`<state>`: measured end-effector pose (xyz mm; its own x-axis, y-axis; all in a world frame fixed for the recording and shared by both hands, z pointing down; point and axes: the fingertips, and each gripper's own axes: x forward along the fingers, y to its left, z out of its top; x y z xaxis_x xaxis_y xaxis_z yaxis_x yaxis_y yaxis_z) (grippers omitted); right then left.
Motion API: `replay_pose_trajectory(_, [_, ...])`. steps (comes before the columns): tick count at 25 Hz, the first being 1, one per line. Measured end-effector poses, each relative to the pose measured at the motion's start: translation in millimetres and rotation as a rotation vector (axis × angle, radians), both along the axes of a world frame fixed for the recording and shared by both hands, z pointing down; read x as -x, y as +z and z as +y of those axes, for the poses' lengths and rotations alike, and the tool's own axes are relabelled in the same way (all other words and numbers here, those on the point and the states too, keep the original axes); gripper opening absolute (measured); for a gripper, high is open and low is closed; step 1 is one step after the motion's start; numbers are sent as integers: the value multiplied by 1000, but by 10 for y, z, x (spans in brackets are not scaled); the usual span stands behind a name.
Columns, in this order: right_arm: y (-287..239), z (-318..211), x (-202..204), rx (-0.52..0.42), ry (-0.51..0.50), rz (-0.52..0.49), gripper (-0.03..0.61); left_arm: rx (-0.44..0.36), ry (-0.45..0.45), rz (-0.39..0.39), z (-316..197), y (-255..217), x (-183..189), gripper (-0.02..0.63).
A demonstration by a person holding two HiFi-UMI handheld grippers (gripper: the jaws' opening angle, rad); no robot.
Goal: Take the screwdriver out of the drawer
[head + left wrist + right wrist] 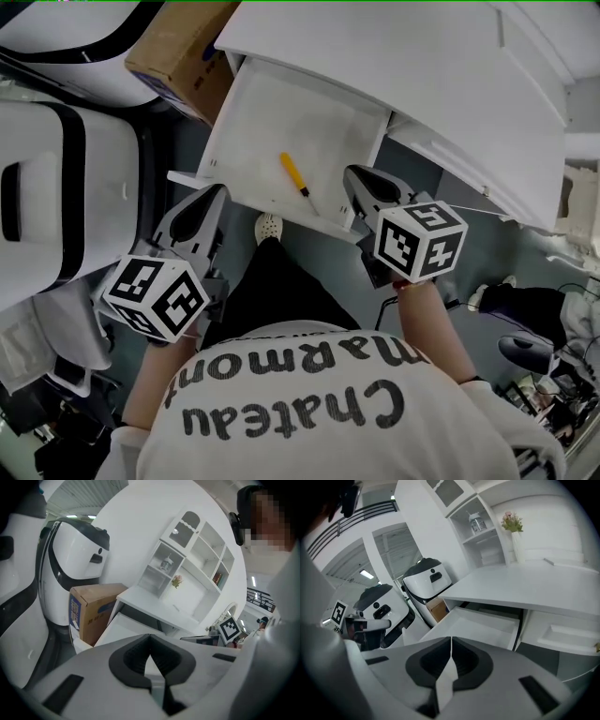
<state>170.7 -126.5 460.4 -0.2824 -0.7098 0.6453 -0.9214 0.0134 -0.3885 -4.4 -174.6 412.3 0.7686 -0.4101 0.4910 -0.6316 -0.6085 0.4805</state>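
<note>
Although the drawer (281, 112) of the white desk (450, 56) already stands pulled well out, beside a cardboard box (173, 47), we judge the task barely begun. We have nothing in the left gripper (214, 195) or the right gripper (356, 176), and the screwdriver (294, 174) lies untouched on the drawer floor. The opening is done. The reach, the grip and the lift out are all left. From the head view we see the screwdriver lying slantwise toward the near right part of the drawer. Its yellow handle points to the back and its dark tip to the front edge, alone on the bare floor. We hold both grippers low in front of us, angled forward and down, with the marker cubes nearest our chest. The left one sits just outside the drawer's near left corner. The right one sits at the near right corner, with its nose just beside the front rim and near the screwdriver's tip, though apart from it. In the left gripper view (150, 641) we see the claw pressed together on nothing, aimed at the desk and box. In the right gripper view (451, 641) the claw is likewise closed and empty, looking over the open drawer, where the screwdriver cannot be made out. We reckon the right side is better placed for the pick, once its claw spreads.
</note>
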Motion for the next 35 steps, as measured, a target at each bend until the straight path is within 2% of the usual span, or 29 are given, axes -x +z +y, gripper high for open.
replay_pose_trajectory(7, [407,-246,219,99,-171,55,28,16,-70,-17,-46,125,340,23])
replay_pose_trajectory(14, [797,-389,572,234,-384,20,29,29,-164,-34,-98,176,737,23])
replay_pose_trajectory(25, [1368,-482,842,374,-512,38,31,23,-245,-32,-209,146,1197,23])
replay_pose_trajectory(35, [1742,-489,851,463,-502,106,31,16,-306,-41,-297,124,1501,23])
